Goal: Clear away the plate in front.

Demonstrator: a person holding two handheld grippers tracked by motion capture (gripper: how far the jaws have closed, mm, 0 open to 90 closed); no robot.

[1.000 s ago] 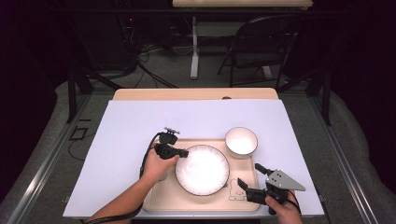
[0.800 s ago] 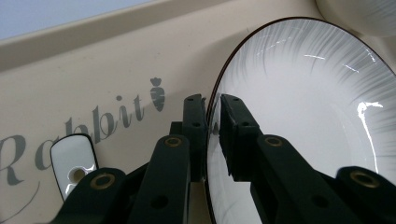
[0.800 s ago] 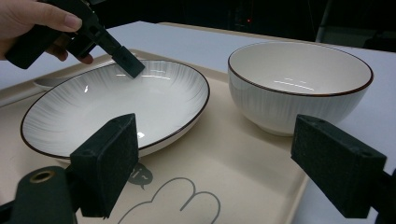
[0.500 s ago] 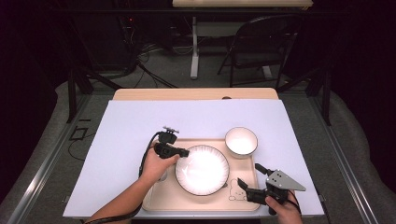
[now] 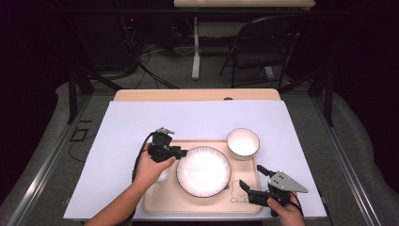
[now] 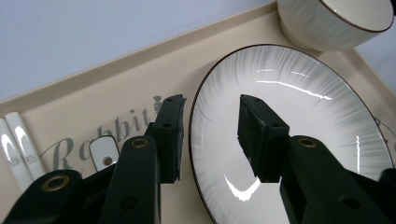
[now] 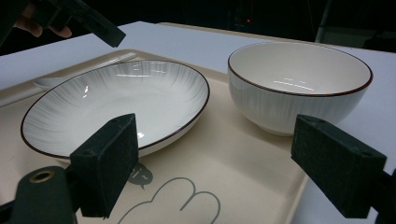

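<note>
Plate (image 6: 289,135) rim between just-opening jaws of left hand-held gripper (image 6: 212,133), released, pads off it

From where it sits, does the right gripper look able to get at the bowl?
Probably yes: the right gripper has open jaws facing the bowl, with bare tray between them.

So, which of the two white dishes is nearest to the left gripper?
The flat plate in the middle of the tray: the left gripper hangs at its left rim, jaws apart. The deep bowl stands farther off.
</note>
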